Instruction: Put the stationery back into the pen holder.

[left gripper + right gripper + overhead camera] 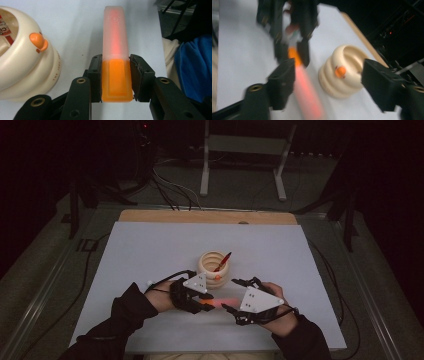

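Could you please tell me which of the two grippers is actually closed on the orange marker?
The left gripper: its jaws clamp the marker's orange end, while the right gripper stands open, nothing between its jaws.

Holder (213, 268) stands mid-table (150, 245), pen (222, 261) in it. Case (115, 62) lies just before holder, between left gripper (192, 295) and right gripper (235, 295).

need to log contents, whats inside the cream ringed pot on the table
A red pen leans out of the cream ringed pot, its tip above the rim. In the left gripper view a red, lettered item shows inside. The pot's wall hides the bottom.
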`<state>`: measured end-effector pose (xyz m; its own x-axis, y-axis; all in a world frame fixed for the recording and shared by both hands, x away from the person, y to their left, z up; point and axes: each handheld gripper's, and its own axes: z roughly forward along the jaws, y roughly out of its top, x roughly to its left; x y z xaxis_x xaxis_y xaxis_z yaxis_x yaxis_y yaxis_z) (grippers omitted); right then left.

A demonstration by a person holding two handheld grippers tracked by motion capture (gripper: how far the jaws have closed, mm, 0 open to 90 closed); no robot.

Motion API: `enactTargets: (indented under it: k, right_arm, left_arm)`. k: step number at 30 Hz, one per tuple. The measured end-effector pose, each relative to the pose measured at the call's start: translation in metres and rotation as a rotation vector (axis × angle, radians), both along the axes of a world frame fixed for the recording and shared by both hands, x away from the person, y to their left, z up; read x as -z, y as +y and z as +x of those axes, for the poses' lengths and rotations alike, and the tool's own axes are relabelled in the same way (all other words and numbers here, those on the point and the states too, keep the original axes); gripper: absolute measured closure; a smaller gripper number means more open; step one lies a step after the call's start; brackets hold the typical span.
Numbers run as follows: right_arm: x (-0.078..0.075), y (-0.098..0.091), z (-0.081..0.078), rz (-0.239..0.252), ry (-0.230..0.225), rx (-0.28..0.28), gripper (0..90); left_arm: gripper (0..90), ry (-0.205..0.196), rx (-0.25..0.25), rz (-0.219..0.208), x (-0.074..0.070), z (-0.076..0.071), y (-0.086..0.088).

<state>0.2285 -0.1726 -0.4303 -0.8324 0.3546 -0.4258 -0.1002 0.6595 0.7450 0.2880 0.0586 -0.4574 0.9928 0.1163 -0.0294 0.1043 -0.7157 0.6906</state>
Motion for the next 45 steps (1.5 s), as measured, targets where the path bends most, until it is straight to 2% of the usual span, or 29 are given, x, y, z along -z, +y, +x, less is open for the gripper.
enactTargets:
  k: [1, 4, 10, 15, 16, 17, 19, 24, 28, 29, 30, 31, 34, 36, 38, 41, 43, 45]
  right_arm:
    - [0.006, 0.004, -0.005, -0.052, -0.027, 0.012, 33.8]
    - [0.014, 0.009, -0.011, -0.119, -0.063, 0.011, 38.1]
    - [0.025, 0.018, -0.021, -0.219, -0.129, 0.011, 45.6]
    - [0.033, 0.026, -0.030, -0.324, -0.253, 0.007, 55.6]
    - [0.035, 0.027, -0.031, -0.343, -0.279, 0.013, 56.6]
    - [0.035, 0.027, -0.031, -0.343, -0.279, 0.013, 56.6]
    - [0.039, 0.030, -0.033, -0.388, -0.342, 0.011, 57.9]
    - [0.047, 0.038, -0.038, -0.458, -0.448, 0.026, 62.3]
    - [0.050, 0.041, -0.038, -0.480, -0.495, 0.029, 66.3]
    - [0.050, 0.041, -0.038, -0.480, -0.495, 0.029, 66.3]
    - [0.051, 0.042, -0.039, -0.490, -0.508, 0.025, 68.2]
    - [0.052, 0.043, -0.040, -0.507, -0.539, 0.022, 69.5]
    - [0.054, 0.044, -0.040, -0.540, -0.582, 0.028, 70.9]
    - [0.055, 0.044, -0.040, -0.552, -0.589, 0.034, 71.3]
    - [0.057, 0.044, -0.039, -0.559, -0.608, 0.037, 72.2]
    - [0.059, 0.045, -0.039, -0.580, -0.621, 0.036, 73.6]
    - [0.060, 0.045, -0.039, -0.590, -0.629, 0.043, 74.6]
    - [0.059, 0.045, -0.038, -0.588, -0.624, 0.048, 75.9]
  left_arm:
    - [65.8, 0.002, -0.004, 0.000, -0.001, 0.000, 0.000]
    - [65.8, 0.012, -0.015, -0.001, -0.001, 0.000, 0.000]
    - [65.8, 0.033, -0.034, 0.002, -0.004, 0.002, -0.001]
    - [65.8, 0.056, -0.057, 0.001, -0.006, 0.005, -0.002]
    - [65.8, 0.056, -0.059, 0.004, -0.006, 0.005, -0.002]
    - [65.8, 0.056, -0.059, 0.004, -0.006, 0.005, -0.002]
    - [65.8, 0.073, -0.076, -0.003, -0.006, 0.007, -0.002]
    - [65.8, 0.094, -0.082, -0.018, -0.007, 0.008, -0.002]
    - [65.8, 0.101, -0.085, -0.027, -0.009, 0.008, -0.003]
    - [65.8, 0.101, -0.085, -0.027, -0.009, 0.008, -0.003]
    - [65.8, 0.114, -0.085, -0.042, -0.010, 0.009, -0.003]
    - [65.8, 0.118, -0.088, -0.047, -0.011, 0.009, -0.003]
    - [65.8, 0.134, -0.093, -0.056, -0.012, 0.009, -0.003]
    - [65.8, 0.137, -0.091, -0.061, -0.011, 0.009, -0.004]
    - [65.8, 0.160, -0.101, -0.070, -0.011, 0.010, -0.004]
    - [65.7, 0.163, -0.108, -0.077, -0.011, 0.011, -0.004]
    - [65.6, 0.163, -0.109, -0.084, -0.011, 0.011, -0.004]
    - [65.0, 0.138, -0.099, -0.121, -0.010, 0.012, -0.002]
